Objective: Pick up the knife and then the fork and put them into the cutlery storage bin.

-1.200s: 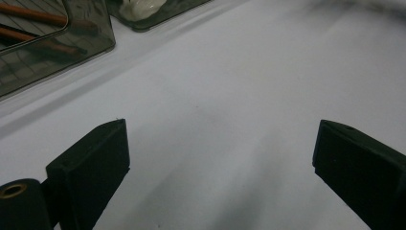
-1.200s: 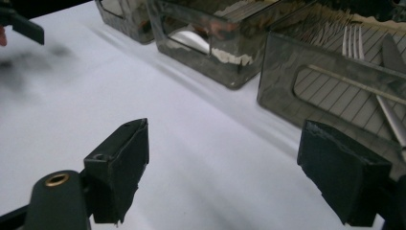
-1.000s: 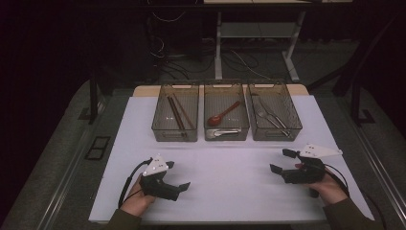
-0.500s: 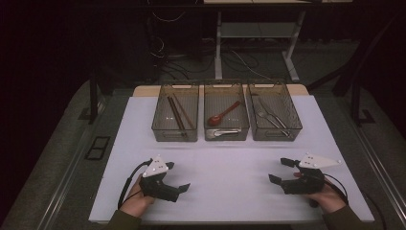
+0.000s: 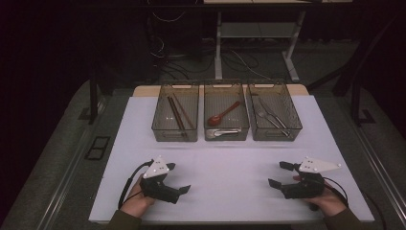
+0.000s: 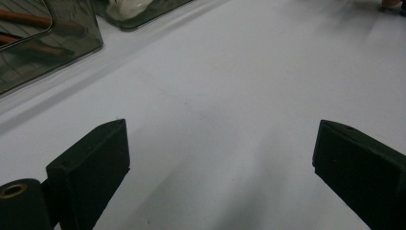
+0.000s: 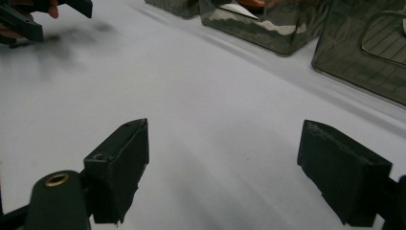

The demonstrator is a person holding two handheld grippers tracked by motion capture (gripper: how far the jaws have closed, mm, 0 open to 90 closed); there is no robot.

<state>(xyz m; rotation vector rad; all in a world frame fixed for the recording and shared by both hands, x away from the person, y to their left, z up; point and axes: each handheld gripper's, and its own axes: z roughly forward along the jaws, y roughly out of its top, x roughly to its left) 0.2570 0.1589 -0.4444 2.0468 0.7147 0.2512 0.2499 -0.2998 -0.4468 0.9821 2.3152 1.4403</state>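
My left gripper [image 5: 178, 177] rests low over the white table [image 5: 225, 163] near its front left, held by a hand. It is open, with nothing between its black fingers [image 6: 91, 163]. My right gripper [image 5: 276, 174] sits near the front right, also open and empty, with bare table between its fingers [image 7: 119, 163]. In the right gripper view the left gripper [image 7: 33, 17] shows far off at the top left. Three smoky clear bins stand in a row at the back: chopsticks bin [image 5: 175, 120], spoon bin [image 5: 226, 117], fork bin [image 5: 275, 115].
The middle bin holds a red spoon [image 5: 224, 114] and a pale spoon [image 5: 225, 132]. Brown chopsticks [image 5: 176, 115] lie in the left bin and metal cutlery [image 5: 268, 114] in the right one. The table's front edge runs just below both hands. Dark floor and table legs lie behind.
My right gripper has drawn back toward the table's front edge and a little lower. The left gripper has hardly moved. Both stay open.
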